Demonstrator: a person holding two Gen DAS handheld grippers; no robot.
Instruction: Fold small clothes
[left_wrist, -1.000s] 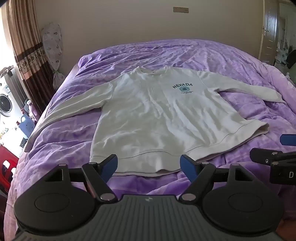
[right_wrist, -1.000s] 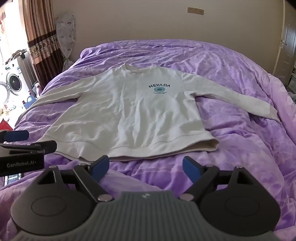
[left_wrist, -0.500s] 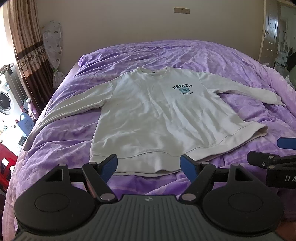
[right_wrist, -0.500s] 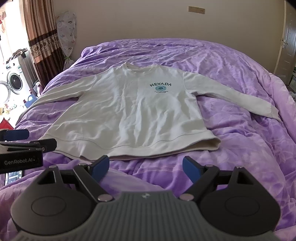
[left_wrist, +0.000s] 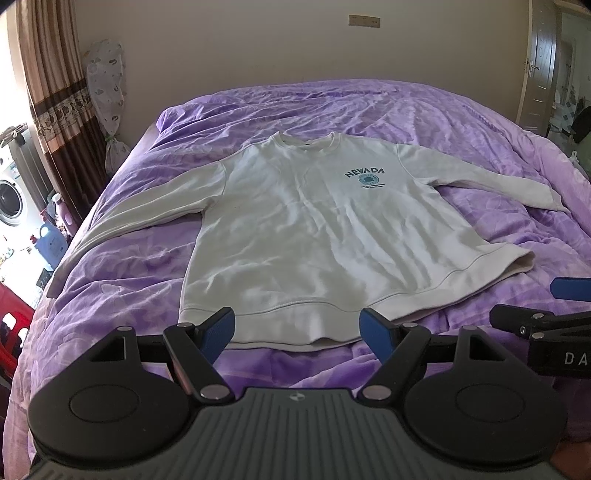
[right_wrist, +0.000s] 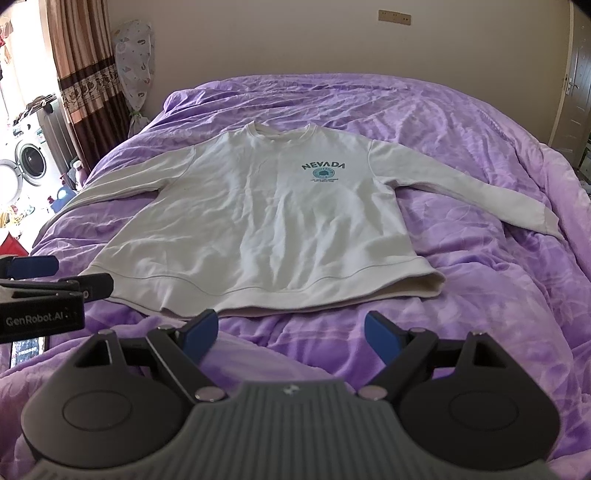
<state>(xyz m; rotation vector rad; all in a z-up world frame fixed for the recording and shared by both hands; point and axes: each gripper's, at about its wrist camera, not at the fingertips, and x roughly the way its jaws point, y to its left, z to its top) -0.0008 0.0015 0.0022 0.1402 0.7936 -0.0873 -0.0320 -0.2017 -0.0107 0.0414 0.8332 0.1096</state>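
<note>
Your left wrist view alone shows the open doorway (left_wrist: 565, 74) at upper right; your right wrist view alone shows a phone (right_wrist: 27, 349) at lower left. Both your left tool (left_wrist: 297, 328) and right tool (right_wrist: 291, 330) hover spread and empty at the hem. The cream NEVADA sweatshirt (left_wrist: 325, 229) (right_wrist: 273, 214) lies flat at centre frame on the purple bed (left_wrist: 461, 122), collar toward the top of the frame, sleeves out sideways.
</note>
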